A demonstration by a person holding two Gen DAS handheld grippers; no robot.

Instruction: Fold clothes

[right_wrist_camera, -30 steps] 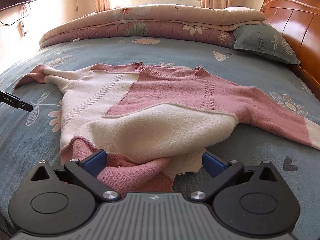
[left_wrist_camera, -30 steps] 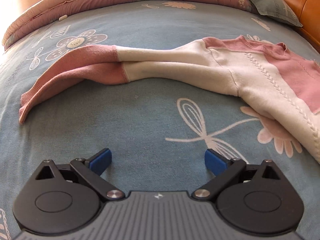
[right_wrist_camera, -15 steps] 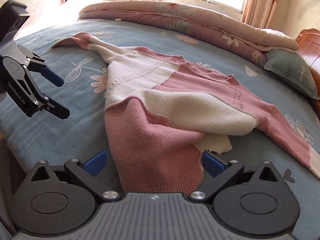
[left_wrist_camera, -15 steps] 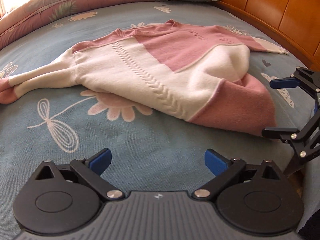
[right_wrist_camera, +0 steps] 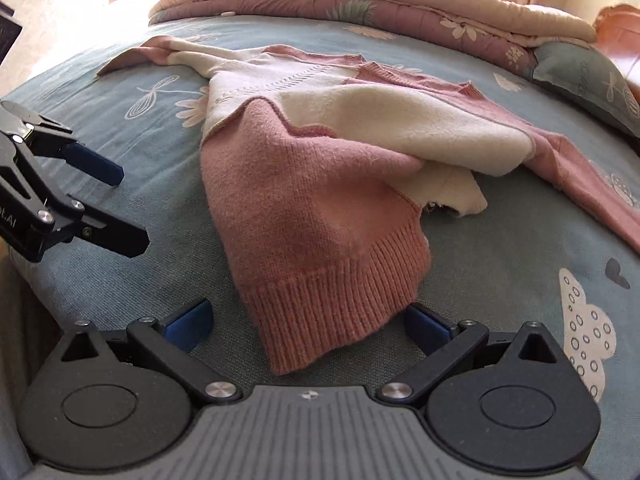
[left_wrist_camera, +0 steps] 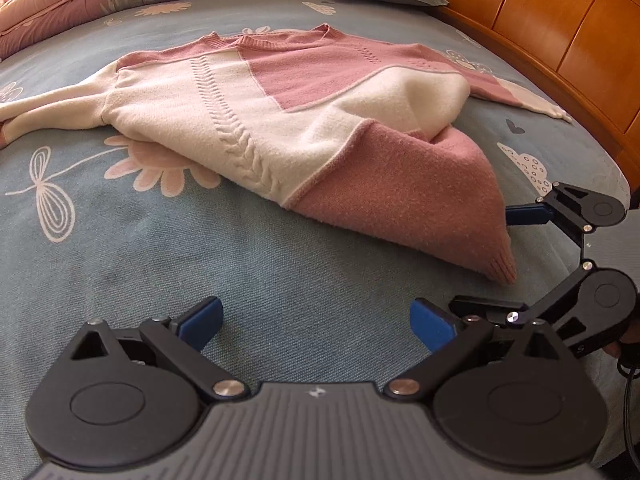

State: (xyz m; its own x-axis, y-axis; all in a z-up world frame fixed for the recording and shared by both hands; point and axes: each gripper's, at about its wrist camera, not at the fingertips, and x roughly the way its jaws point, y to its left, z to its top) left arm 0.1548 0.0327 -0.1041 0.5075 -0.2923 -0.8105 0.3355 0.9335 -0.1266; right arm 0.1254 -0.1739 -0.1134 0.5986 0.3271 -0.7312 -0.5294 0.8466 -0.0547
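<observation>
A pink and cream knitted sweater [left_wrist_camera: 280, 120] lies rumpled on the blue flowered bed sheet [left_wrist_camera: 240, 260], with its lower part folded over itself. Its pink ribbed hem [right_wrist_camera: 332, 304] points at my right gripper [right_wrist_camera: 308, 326], which is open, and the hem corner lies between its blue pads without being pinched. My left gripper [left_wrist_camera: 316, 322] is open over bare sheet, a short way in front of the sweater's lower left edge. Each gripper shows in the other's view: the right gripper [left_wrist_camera: 484, 260] by the hem corner, the left gripper [right_wrist_camera: 132, 208] left of the pink panel. One sleeve [right_wrist_camera: 132, 56] trails far left.
A folded pink quilt [right_wrist_camera: 360, 4] and a grey-green pillow [right_wrist_camera: 580, 76] lie along the far side of the bed. An orange wooden headboard [left_wrist_camera: 560, 40] borders the right side. Bare sheet lies around the sweater's near side.
The left view has swung from the left sleeve round to the sweater's body and hem. The right gripper has shifted along the hem, which now stretches out toward it. Both stay open.
</observation>
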